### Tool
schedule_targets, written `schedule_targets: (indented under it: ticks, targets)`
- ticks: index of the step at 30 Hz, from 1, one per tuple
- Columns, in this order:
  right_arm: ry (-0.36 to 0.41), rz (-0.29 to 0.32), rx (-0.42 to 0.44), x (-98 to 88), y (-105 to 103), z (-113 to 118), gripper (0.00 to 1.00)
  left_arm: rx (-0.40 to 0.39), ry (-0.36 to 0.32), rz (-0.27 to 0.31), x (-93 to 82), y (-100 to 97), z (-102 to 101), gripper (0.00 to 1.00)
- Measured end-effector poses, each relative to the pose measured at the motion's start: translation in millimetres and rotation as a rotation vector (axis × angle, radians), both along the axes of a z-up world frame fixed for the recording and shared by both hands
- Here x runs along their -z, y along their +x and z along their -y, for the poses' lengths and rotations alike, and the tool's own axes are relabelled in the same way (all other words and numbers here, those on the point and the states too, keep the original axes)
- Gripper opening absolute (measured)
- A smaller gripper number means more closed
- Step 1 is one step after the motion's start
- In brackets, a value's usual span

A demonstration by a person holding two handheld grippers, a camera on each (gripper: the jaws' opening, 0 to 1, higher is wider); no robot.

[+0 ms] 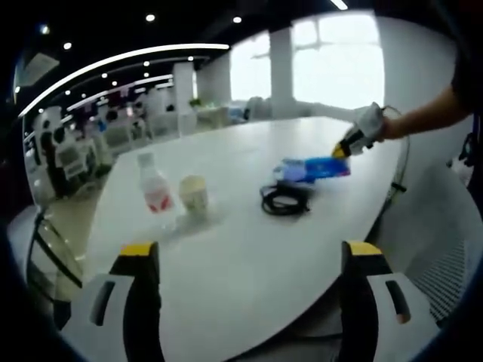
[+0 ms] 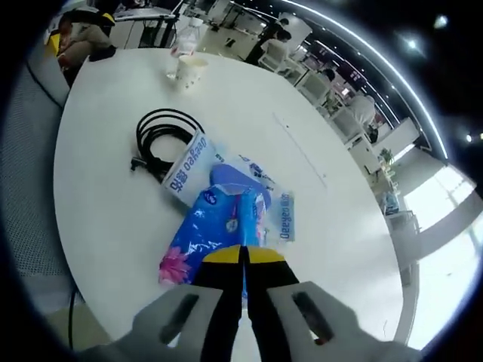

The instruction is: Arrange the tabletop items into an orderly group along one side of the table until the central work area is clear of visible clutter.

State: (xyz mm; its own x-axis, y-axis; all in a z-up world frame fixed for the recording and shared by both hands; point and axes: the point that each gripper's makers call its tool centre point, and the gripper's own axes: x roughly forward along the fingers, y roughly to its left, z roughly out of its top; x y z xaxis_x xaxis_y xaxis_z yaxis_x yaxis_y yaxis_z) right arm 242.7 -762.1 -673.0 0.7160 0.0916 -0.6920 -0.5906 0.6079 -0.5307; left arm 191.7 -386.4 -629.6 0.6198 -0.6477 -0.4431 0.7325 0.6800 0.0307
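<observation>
A large white oval table point(image 1: 249, 226) stands in an open-plan office. Beyond its far edge, rows of desks with white office chairs point(image 1: 64, 154) recede under a dark ceiling with curved light strips point(image 1: 121, 60) and small round spotlights point(image 1: 150, 17). Behind the table, bright windows point(image 1: 332, 64) flank a white pillar point(image 1: 281, 72). Beside the table's near edge lies grey carpet point(image 2: 30, 173).

Items spread on the table point(image 1: 249, 249)

A bottle point(image 1: 155, 188) is set just left of a cup point(image 1: 194, 196); a coiled cable point(image 1: 284, 200) is laid right, before the packet point(image 1: 317, 167).
</observation>
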Motion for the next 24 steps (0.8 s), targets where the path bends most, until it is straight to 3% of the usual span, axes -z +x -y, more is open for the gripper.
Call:
schedule_targets:
  ticks: [9,24]
  targets:
    - [0.023,-0.062,0.106,31.1,-39.4,25.7,0.0,0.007,0.008,-0.009,2.2,-1.0,1.3,0.97]
    - [0.038,-0.124,0.179,57.5,-64.9,34.5,0.0,0.014,0.013,-0.015,3.5,-1.3,1.1,0.97]
